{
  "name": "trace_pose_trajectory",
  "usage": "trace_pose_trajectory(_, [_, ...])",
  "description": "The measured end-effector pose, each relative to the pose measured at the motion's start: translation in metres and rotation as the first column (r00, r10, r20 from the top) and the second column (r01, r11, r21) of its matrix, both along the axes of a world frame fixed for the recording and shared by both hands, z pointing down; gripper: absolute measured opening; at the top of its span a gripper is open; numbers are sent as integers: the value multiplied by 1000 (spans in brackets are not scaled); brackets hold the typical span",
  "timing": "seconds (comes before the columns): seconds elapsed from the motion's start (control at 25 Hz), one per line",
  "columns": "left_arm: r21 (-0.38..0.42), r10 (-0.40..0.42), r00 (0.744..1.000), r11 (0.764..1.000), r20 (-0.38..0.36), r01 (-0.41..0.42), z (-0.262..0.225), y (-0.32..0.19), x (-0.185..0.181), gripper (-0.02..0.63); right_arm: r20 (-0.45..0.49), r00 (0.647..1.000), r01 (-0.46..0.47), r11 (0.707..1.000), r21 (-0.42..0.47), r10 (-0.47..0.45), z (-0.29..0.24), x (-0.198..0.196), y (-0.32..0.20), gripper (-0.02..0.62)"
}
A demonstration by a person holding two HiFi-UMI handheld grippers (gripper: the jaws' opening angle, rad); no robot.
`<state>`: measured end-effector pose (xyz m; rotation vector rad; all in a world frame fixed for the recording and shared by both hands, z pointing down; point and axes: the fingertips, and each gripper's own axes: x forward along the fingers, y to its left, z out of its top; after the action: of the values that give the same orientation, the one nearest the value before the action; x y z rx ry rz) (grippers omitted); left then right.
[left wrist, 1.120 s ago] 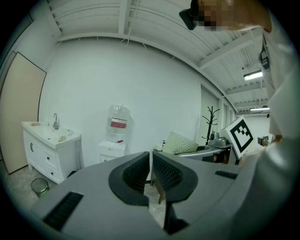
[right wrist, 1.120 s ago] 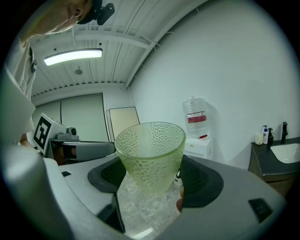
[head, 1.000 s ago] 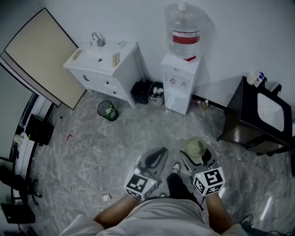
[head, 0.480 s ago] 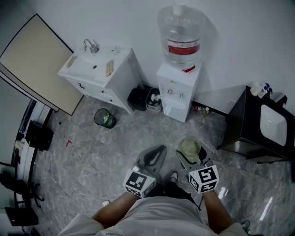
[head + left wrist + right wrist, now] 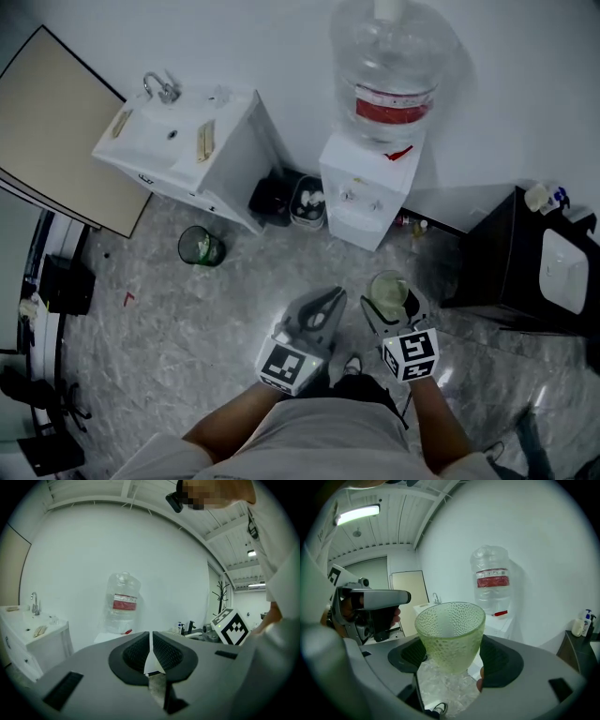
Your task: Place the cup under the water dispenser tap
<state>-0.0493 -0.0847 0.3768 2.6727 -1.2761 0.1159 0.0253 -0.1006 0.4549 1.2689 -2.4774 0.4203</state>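
Right gripper (image 5: pixel 451 657): jaws clamped on the cup (image 5: pixel 450 632), one pad each side. The cup is pale green, dimpled and translucent, held upright with the rim up. It's over the grey marble floor (image 5: pixel 187 319), well apart from the water dispenser (image 5: pixel 366 202), which stands ahead against the white wall.

Left gripper (image 5: pixel 151 654): jaws pressed together, nothing between them. It's level with the right one, just beside it.

Writing: nothing legible. The bottle (image 5: pixel 394 66) on the dispenser has a red band label, but the print is too small to read in any view. Each gripper's marker cube (image 5: pixel 411 354) shows only black-and-white square code.

View differences:
- Only the head view shows the layout: a white sink cabinet (image 5: pixel 178 141) left of the dispenser, a green bin (image 5: pixel 201 247) on the floor, dark bags between cabinet and dispenser, a dark cabinet (image 5: pixel 511 262) to the right, and the tap buttons on the dispenser's front.
- Left gripper view adds a coat stand (image 5: pixel 219 597) in the far room and the right gripper's cube.
- Right gripper view adds a lit ceiling lamp (image 5: pixel 358 513), a beige door (image 5: pixel 407 599), the left gripper's body, and the cup's dimple texture, which the head view doesn't resolve.
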Motion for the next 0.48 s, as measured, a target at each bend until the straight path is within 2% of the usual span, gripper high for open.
trace_pose_trajectory(0.24, [4,67,997,998,-23,-67,34,-85,-17,26,-22,997,-72,997,-3,72,48,-22,-82,331])
trace_pose_trajectory(0.48, [-26,93,995,995,-37,-94,80,-148,-11,26,-59,991,-126,989,-80,121,138,-20,-145,331])
